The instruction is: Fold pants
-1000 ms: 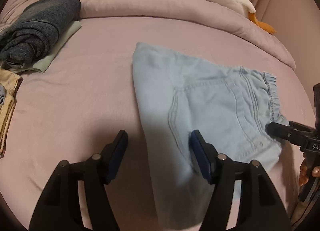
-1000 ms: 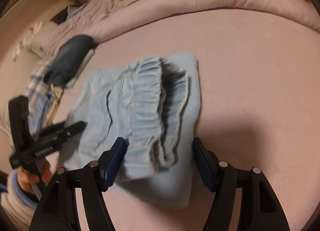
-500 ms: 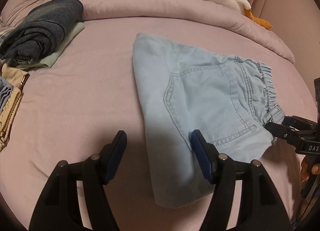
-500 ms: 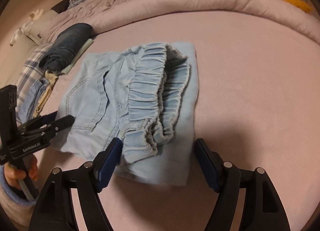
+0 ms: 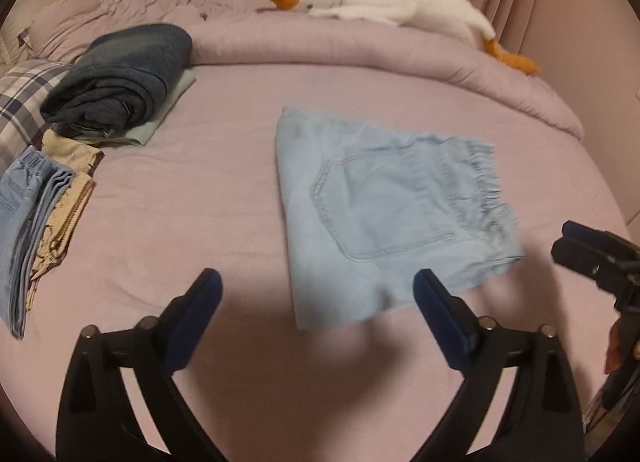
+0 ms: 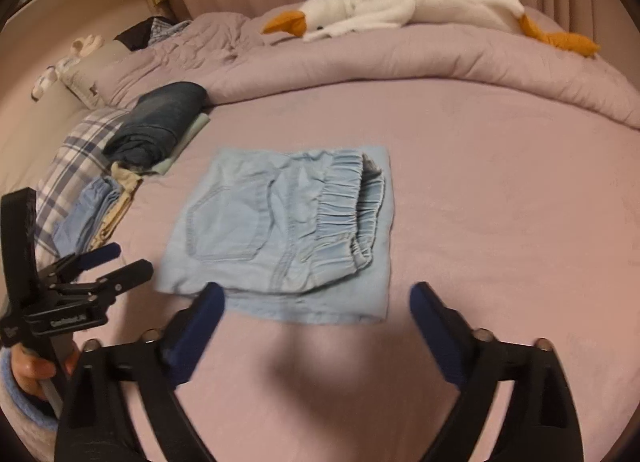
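The light blue denim pants (image 5: 384, 214) lie folded into a compact square on the pink bedsheet, back pocket up, elastic waistband (image 6: 344, 202) toward the right. My left gripper (image 5: 316, 294) hovers open just short of the pants' near edge, touching nothing. In the right wrist view the pants (image 6: 288, 230) lie ahead, and my right gripper (image 6: 316, 302) is open above the sheet at their near edge, empty. The left gripper (image 6: 120, 262) also shows at the left of that view, held by a hand. The right gripper's tips (image 5: 576, 242) appear at the right edge of the left view.
A pile of folded clothes sits at the left: dark blue jeans (image 5: 120, 82) on a pale green piece, a beige item and light blue denim (image 5: 28, 222), on a plaid pillow (image 6: 76, 166). A rolled pink duvet (image 5: 360, 50) with a plush goose (image 5: 384, 2) lies behind.
Both grippers have drawn back and up from the pants, which now lie free and flat on the sheet. The view of the bed has widened.
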Demonstrator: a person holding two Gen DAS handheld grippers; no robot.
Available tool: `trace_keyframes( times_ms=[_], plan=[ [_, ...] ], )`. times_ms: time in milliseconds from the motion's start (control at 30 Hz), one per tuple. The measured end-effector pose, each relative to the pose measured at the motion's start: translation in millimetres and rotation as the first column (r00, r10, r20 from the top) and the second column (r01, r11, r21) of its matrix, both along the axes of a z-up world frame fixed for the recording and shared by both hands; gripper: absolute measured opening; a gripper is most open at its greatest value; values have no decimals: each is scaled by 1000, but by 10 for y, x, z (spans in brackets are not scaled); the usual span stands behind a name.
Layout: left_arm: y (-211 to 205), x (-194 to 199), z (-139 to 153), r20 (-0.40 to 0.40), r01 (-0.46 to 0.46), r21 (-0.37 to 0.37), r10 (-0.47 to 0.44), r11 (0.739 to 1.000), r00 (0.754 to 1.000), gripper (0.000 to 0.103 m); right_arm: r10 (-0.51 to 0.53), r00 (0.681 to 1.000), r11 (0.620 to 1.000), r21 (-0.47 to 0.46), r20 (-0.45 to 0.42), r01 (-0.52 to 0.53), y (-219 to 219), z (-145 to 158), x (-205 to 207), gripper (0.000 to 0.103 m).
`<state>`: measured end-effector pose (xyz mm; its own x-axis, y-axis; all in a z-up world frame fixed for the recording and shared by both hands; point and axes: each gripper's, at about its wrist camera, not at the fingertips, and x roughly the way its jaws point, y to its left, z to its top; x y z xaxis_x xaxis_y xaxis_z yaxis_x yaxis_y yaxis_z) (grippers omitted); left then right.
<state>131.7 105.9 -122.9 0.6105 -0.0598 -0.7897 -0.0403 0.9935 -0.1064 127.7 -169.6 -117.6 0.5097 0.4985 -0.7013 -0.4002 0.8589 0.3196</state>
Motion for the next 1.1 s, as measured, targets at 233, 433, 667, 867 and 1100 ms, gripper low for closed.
trace_keyframes(
  times_ms=[233,433,667,867,1100],
  plan=[
    [-101,-363,366,30,-21,16,20,1000,999,102,13,1000,1000,-22,25,-13,4,203,-244,102],
    [-157,-644,632,52,-56,33,54,998,997,102,28,995,999,-48,98,-23,5,465,-543,102],
    [-212,-945,858,99,-91,69,84,993,992,102,41,984,999,-24,175,-38,-11,750,-831,102],
    [-255,-1074,962,116,-100,81,90,992,989,102,46,980,999,-14,196,-44,5,817,-943,102],
    [-325,-1153,985,118,-103,98,91,990,989,102,39,982,999,-16,184,-36,27,789,-986,102]
  ],
)
